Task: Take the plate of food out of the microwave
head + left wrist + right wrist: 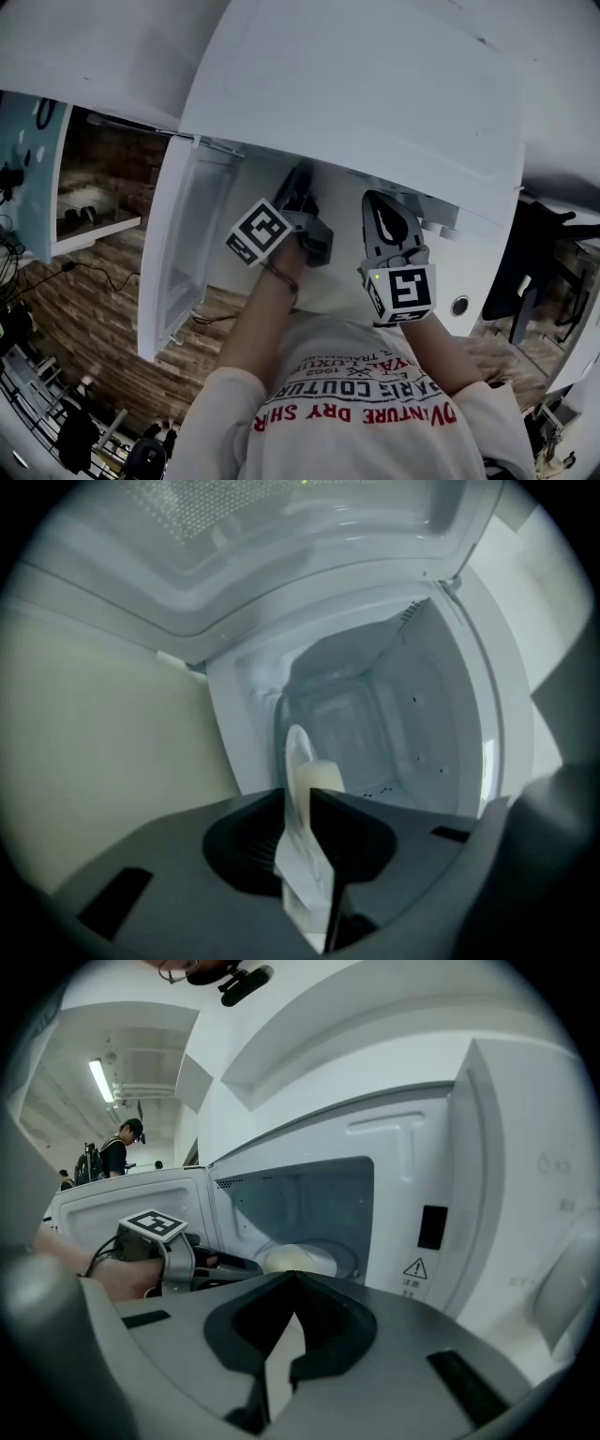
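A: Where is the plate of food?

B: The plate [296,747] sits inside the white microwave [375,103], near the front of its cavity. A pale, cream-coloured mound of food [321,778] lies on it. The door [187,244] stands wide open at the microwave's left side.

A: What is the left gripper doing?

B: Your left gripper [298,797] reaches in through the microwave's opening. In the left gripper view the plate shows edge-on, as a thin white upright sliver. The jaws are clamped on the plate's near rim, one on each face, and the food sits just past their tips. Behind the plate you see the microwave's back wall and its dotted side wall. You cannot tell whether the plate is lifted or rests on the microwave's floor.

A: And the right gripper?

B: Your right gripper [292,1279] is outside the microwave, in front of it and to the right of the opening, pointing toward it. Its jaws are clenched tip to tip with nothing between them. Its view looks into the cavity. The plate and food show low in the middle, and the left gripper's marker cube [155,1225] is at the cavity's left edge.

A: Anything else near the microwave?

B: A triangular warning sticker [415,1267] is on the front panel, right of the cavity. A person [122,1152] stands well beyond the microwave's open door, far in the background.
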Demonstrator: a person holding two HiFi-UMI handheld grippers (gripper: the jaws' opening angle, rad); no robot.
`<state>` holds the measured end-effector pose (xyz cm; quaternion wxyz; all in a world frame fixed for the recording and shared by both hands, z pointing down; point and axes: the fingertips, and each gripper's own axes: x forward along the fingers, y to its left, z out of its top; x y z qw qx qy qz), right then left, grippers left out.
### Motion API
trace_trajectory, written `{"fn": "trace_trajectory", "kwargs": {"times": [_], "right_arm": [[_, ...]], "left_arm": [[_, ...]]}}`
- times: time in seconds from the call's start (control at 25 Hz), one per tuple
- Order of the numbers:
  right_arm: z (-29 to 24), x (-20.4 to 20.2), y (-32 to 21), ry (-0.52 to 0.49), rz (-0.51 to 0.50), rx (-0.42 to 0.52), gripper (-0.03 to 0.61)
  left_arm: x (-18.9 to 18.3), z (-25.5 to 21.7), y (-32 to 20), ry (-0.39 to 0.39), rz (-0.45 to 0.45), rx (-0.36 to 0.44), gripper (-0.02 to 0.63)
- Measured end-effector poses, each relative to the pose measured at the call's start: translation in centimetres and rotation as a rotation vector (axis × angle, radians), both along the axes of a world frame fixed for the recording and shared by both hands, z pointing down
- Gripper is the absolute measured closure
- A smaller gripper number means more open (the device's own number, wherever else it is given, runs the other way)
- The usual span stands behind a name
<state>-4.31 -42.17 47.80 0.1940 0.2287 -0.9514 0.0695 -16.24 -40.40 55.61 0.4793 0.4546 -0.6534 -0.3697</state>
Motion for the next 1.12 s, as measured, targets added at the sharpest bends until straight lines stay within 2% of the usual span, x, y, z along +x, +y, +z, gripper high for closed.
{"fn": "trace_trajectory", "kwargs": {"times": [0.08, 0.28, 0.56, 0.68, 1.12], "right_arm": [[0.2, 0.2, 0.0, 0.008, 0.003, -0.004, 0.575], [0.6, 0.2, 0.3, 0.024, -0.003, -0.007, 0.575], [0.9, 0.3, 0.5, 0.038, 0.001, -0.01, 0.575], [1.1, 0.7, 0.6, 0.047, 0.008, -0.011, 0.575], [0.9, 1.6, 1.2, 0.05, 0.02, -0.004, 0.575]], "left_arm": [[0.0, 0.3, 0.1, 0.038, -0.01, -0.01, 0.551], [0.2, 0.4, 0.0, 0.042, 0.015, -0.036, 0.554], [0.3, 0.4, 0.3, 0.121, -0.016, -0.045, 0.575], [0.6, -0.2, 0.4, 0.164, -0.03, -0.021, 0.59], [1.8, -1.9, 1.0, 0.165, 0.016, 0.07, 0.598]]}}
